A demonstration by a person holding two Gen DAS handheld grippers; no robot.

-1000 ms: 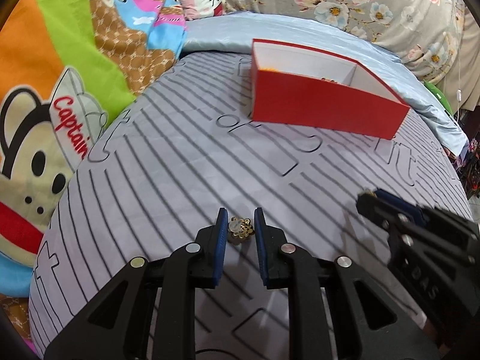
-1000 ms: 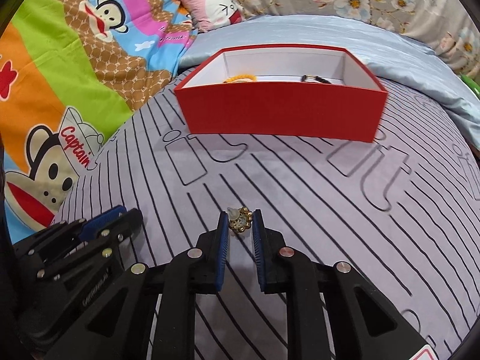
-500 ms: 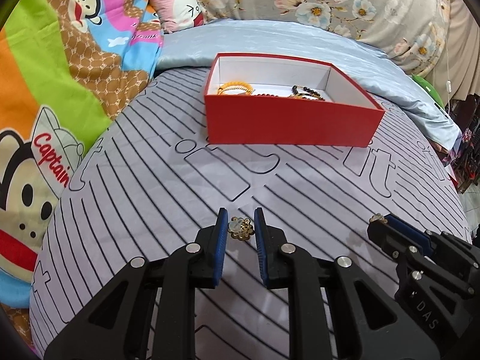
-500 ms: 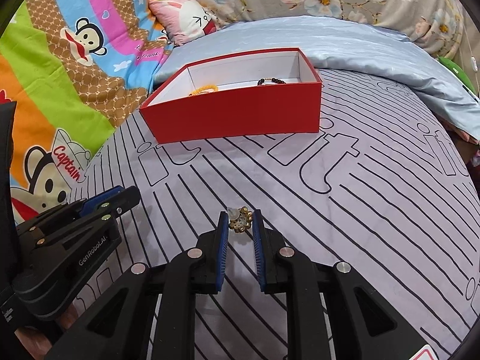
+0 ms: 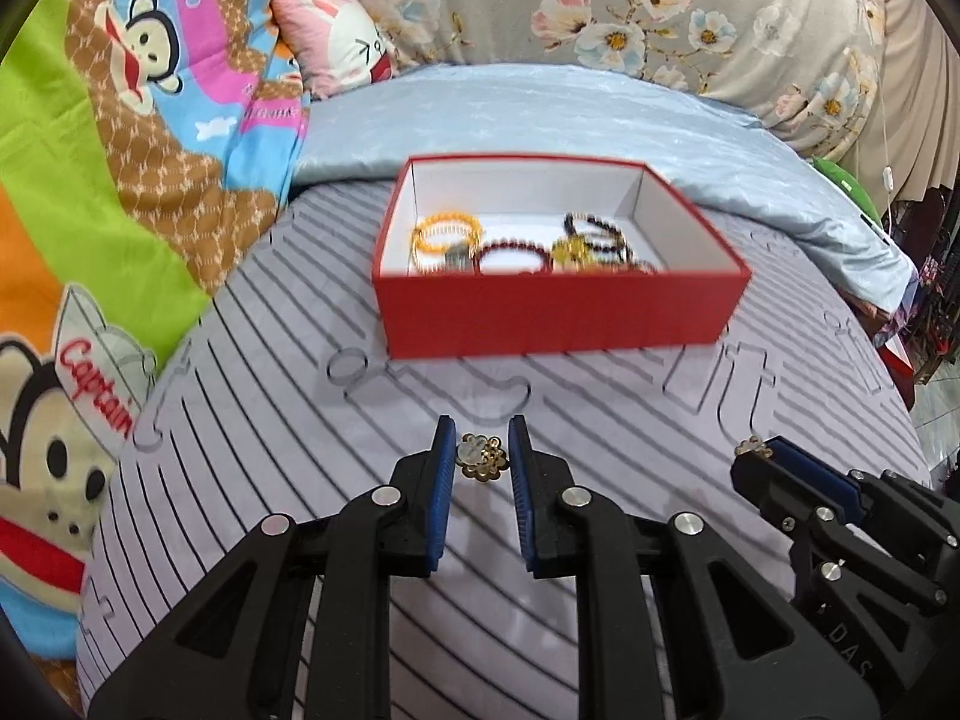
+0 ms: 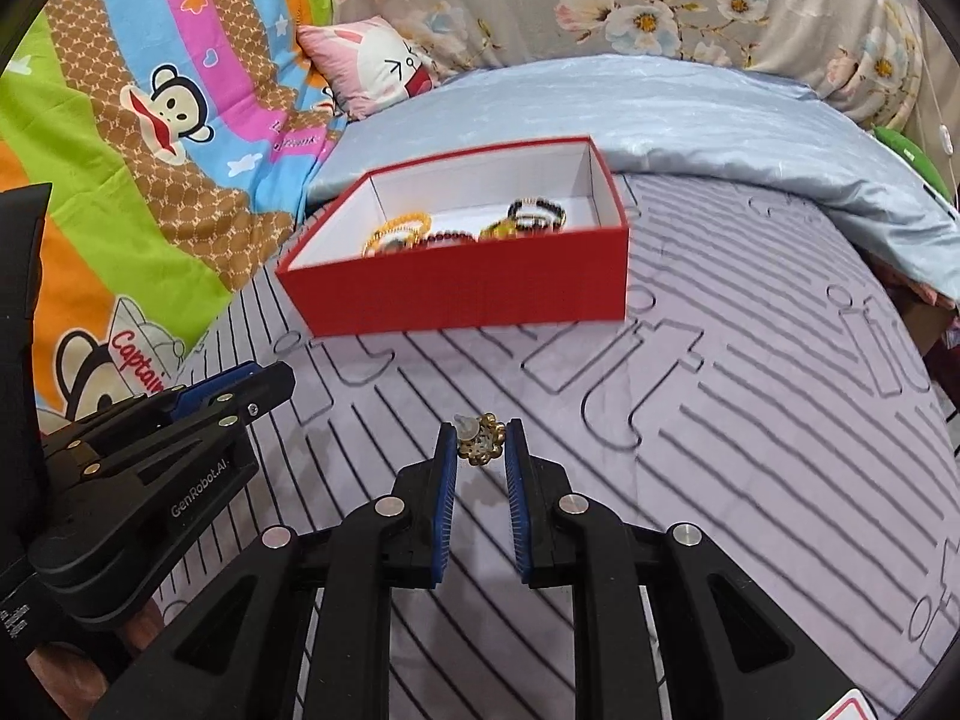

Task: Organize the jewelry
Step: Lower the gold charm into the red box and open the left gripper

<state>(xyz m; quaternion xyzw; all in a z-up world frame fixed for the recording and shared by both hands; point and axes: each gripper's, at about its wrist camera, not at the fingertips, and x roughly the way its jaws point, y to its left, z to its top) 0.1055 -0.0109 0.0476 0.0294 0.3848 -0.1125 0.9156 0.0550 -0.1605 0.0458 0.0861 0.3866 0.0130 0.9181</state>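
My left gripper [image 5: 480, 450] is shut on a small gold flower earring [image 5: 480, 456] and holds it above the striped mat. My right gripper [image 6: 480, 447] is shut on a matching gold flower earring [image 6: 480, 447]; it shows in the left wrist view at lower right [image 5: 755, 449]. The left gripper shows in the right wrist view at left [image 6: 264, 384]. A red box [image 5: 558, 315] with white inside stands ahead of both grippers. It holds several bead bracelets: yellow [image 5: 447, 228], dark red [image 5: 513, 258] and black [image 5: 594, 234]. It also shows in the right wrist view [image 6: 462, 294].
The grey striped mat [image 6: 750, 420] covers the bed. A light blue quilt [image 5: 540, 114] lies behind the box. A cartoon monkey blanket [image 5: 120, 150] is on the left and a pink pillow [image 6: 372, 66] at the back. The bed's edge drops off at right.
Both grippers have risen and moved toward the red box with their earrings held; the box's inside and its bracelets now show more fully.
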